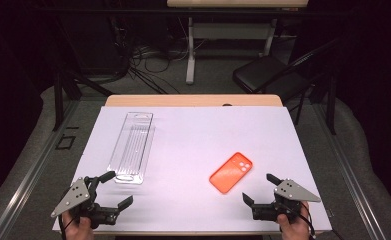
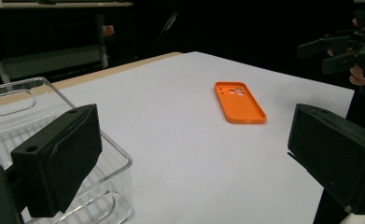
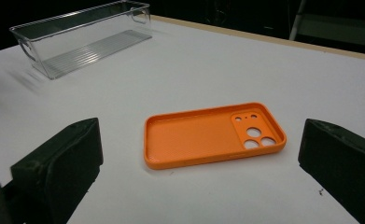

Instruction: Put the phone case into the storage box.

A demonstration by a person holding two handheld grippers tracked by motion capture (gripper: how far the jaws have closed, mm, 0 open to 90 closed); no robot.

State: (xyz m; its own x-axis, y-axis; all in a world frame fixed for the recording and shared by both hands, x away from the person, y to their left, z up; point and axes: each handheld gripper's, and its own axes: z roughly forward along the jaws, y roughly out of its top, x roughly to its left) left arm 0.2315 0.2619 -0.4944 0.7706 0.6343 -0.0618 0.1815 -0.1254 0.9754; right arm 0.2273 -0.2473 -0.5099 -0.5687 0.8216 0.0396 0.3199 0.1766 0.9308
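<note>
High view: orange phone case (image 1: 231,172) beside clear bin (image 1: 131,148)

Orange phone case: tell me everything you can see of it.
The case is orange, apparently matte plastic, with a raised rim, rounded corners and a textured inner floor. One end has a camera block with three larger holes and two small ones. It lies flat, open side up, alone on the white sheet, right of centre, just ahead of the open right claw.

Orange phone case (image 1: 231,172), ribbed clear bin (image 1: 132,147)

clear bin (image 1: 131,148) left, phone case (image 1: 231,172) right, open between
</note>
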